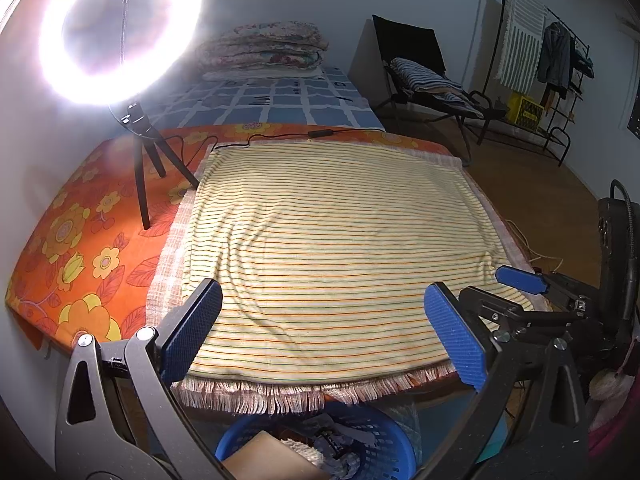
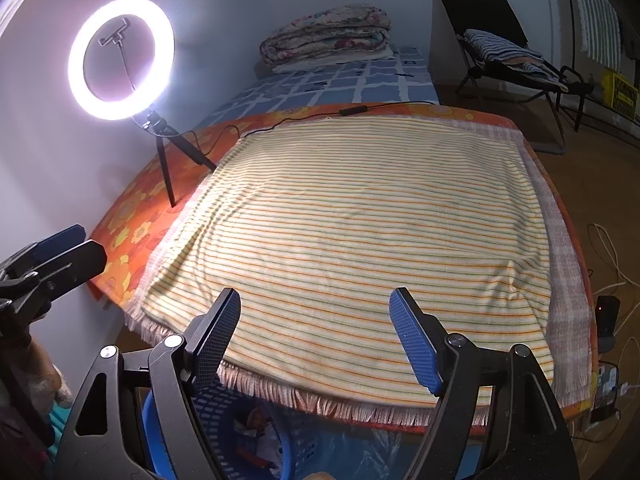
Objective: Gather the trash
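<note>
My left gripper point(image 1: 324, 320) hangs open over the near edge of the striped yellow cloth point(image 1: 332, 240), nothing between its blue pads. My right gripper point(image 2: 316, 328) is open too, empty, above the same cloth point(image 2: 360, 232). In the left wrist view the right gripper point(image 1: 520, 280) shows at the right edge. In the right wrist view the left gripper point(image 2: 60, 248) shows at the left. Below the table edge sits a blue mesh basket point(image 1: 384, 432) holding crumpled paper and a brown piece point(image 1: 268, 452); in the right wrist view the basket point(image 2: 224, 408) holds crumpled wrappers point(image 2: 256, 436). No trash lies on the cloth.
A lit ring light on a black tripod point(image 1: 140, 152) stands at the table's left on the orange flowered cover point(image 1: 80, 248), its cable point(image 1: 320, 134) along the far edge. Behind are a bed with folded quilts point(image 1: 264, 46), a black chair point(image 1: 424, 76) and a clothes rack point(image 1: 552, 56). Cables and a phone point(image 2: 606, 320) lie on the floor at right.
</note>
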Motion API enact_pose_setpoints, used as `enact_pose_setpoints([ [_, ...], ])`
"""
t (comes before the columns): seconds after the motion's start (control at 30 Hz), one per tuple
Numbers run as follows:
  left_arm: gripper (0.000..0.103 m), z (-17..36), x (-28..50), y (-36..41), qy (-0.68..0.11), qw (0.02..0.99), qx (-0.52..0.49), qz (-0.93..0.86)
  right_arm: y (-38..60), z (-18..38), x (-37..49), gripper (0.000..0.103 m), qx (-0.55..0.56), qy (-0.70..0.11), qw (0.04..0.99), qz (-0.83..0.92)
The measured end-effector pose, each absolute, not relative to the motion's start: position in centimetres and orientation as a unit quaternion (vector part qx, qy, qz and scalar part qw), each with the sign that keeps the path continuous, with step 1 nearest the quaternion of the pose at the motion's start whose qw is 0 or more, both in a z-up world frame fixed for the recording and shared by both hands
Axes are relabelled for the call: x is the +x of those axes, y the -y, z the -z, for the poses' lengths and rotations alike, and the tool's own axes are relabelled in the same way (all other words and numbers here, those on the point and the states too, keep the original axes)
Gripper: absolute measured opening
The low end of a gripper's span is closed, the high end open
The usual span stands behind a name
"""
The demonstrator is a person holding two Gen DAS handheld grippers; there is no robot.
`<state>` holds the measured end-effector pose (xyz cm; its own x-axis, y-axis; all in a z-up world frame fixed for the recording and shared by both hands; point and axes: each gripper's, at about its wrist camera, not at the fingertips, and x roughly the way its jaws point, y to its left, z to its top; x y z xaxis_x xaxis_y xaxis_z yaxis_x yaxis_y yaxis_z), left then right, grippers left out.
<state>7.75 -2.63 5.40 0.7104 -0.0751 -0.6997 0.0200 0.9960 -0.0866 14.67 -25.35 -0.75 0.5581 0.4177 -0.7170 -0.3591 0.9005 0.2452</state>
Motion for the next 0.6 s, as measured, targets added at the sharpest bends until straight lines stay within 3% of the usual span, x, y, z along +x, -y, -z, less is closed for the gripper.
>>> enact_pose_setpoints([
  [0.6, 0.103, -5.35, 7.66, 2.33, -0.381, 0.924, -0.031, 0.020, 25.75, 0.97, 14.83, 0.077, 0.039, -0.420, 0.881, -0.216],
])
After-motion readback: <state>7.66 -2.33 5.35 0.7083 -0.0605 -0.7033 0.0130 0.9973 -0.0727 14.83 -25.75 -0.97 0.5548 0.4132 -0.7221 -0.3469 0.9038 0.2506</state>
